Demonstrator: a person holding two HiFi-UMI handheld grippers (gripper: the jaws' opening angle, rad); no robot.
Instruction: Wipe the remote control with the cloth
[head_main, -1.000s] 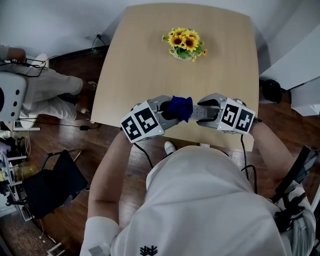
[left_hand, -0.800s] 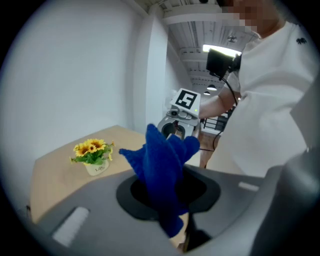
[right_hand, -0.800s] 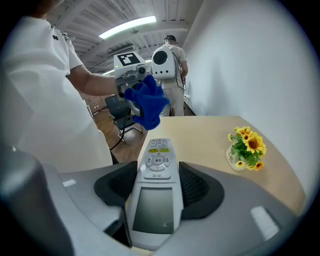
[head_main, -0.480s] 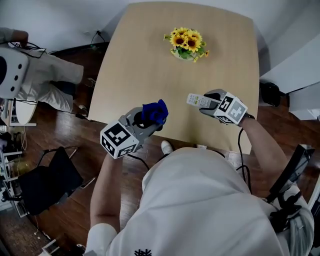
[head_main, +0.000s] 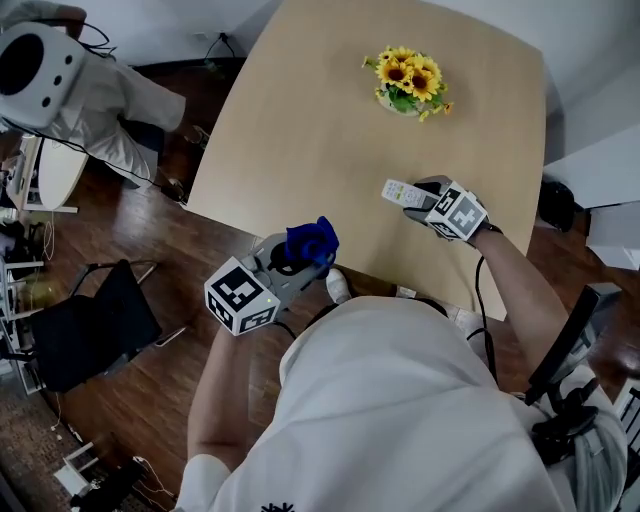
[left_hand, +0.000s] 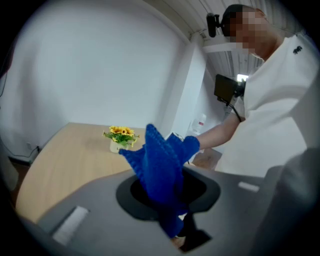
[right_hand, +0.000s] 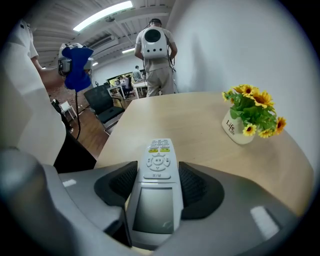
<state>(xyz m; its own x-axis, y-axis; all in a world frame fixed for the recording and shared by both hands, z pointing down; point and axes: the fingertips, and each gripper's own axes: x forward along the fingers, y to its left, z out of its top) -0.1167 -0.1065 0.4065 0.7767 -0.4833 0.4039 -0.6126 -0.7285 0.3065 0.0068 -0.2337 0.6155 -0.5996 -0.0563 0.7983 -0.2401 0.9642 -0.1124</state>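
Left tool (head_main: 298, 258) pinches the blue cloth (head_main: 312, 242). Its jaws are pressed onto the lower bunch, and the rest of the knit fabric sticks up out of them in loose folds. This tool sits off the near-left edge of the worktop (head_main: 320, 130), over the wood floor (head_main: 160, 400), marker cube facing the camera.

Right tool (head_main: 418, 196) clamps the remote control (head_main: 397, 190), one jaw on each long side of the white body. The screen end sits back between the jaws and the button end pokes out toward the left. The remote is over the near-right part of the worktop; can't tell if it touches the surface.

The two tools are well apart, so the cloth is not on the remote.

At the far side of the worktop, sunflowers (head_main: 410, 75) stand in a white pot (right_hand: 236, 131), well beyond the remote. A black chair (head_main: 90, 335) stands on the floor at left. A person (right_hand: 152, 55) wearing a white backpack stands beyond the worktop's left edge.
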